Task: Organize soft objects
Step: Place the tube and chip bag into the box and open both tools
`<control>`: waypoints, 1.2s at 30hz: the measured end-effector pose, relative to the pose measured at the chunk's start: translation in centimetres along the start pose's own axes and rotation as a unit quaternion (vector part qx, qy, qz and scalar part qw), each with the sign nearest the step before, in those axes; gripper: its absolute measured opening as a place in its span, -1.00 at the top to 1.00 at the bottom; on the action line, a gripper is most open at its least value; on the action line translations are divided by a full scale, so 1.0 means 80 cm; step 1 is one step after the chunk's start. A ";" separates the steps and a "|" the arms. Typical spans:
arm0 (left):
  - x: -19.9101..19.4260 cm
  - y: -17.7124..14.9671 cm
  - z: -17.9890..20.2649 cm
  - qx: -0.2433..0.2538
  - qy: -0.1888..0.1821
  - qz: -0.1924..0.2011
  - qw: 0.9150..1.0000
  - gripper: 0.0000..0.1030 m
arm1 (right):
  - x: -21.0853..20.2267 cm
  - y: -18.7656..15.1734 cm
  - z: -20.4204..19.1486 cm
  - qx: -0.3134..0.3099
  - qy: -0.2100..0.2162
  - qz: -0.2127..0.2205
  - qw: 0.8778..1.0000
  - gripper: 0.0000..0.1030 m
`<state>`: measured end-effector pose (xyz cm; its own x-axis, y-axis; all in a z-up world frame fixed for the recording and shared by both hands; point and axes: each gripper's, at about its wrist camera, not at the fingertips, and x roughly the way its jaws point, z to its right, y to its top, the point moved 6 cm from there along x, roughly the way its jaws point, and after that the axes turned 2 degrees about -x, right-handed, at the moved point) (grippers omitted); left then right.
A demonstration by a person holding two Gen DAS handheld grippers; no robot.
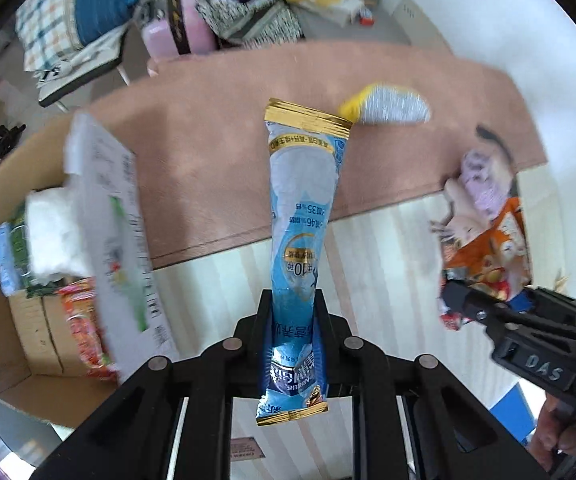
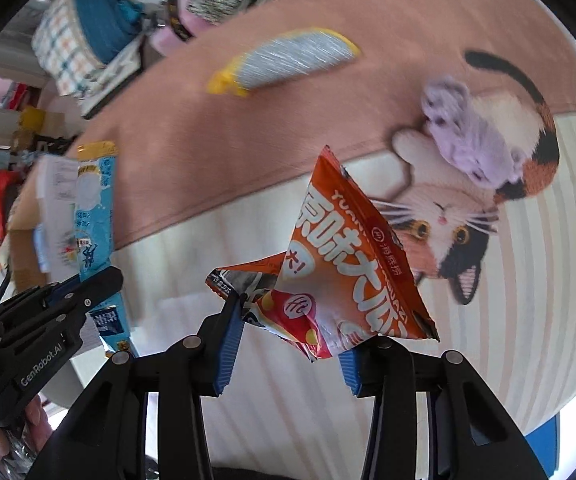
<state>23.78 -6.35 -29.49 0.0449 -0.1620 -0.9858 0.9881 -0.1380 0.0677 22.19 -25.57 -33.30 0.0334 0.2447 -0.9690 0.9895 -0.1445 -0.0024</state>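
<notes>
My left gripper [image 1: 294, 308] is shut on a long blue and gold sachet [image 1: 304, 208] and holds it upright above the mat; the sachet also shows in the right wrist view [image 2: 94, 216]. My right gripper [image 2: 288, 320] holds an orange snack bag [image 2: 352, 268] between its blue pads, lifted off the mat; in the left wrist view the bag [image 1: 492, 248] is at the right. A grey and yellow soft fish toy [image 1: 388, 106] [image 2: 288, 60] and a purple plush [image 2: 468, 136] [image 1: 482, 184] lie on the mat.
An open cardboard box [image 1: 8, 300] at the left holds packets and white tissue, with a white printed flap. The mat [image 2: 216, 128] is pink with a cat picture [image 2: 448, 220]. Clothes and bags pile at the back [image 1: 248, 12].
</notes>
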 end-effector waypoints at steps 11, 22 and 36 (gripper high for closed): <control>-0.111 -0.026 -0.172 -0.080 0.011 0.053 0.995 0.72 | -0.036 -0.020 -0.256 -0.128 0.057 0.015 0.990 0.13; -0.051 -0.074 -0.364 -0.188 -0.013 -0.027 0.982 0.73 | 0.093 -0.062 -0.460 -0.186 0.067 -0.067 0.978 0.14; 0.029 -0.072 -0.401 -0.185 -0.032 -0.111 0.976 0.59 | 0.210 -0.064 -0.497 -0.209 0.048 -0.147 0.966 0.04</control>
<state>22.92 25.45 -37.08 -0.1746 -0.2312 -0.9571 0.9582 0.1839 -0.2192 23.32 17.43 -39.76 -0.2650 0.3060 -0.9144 0.9275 0.3401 -0.1550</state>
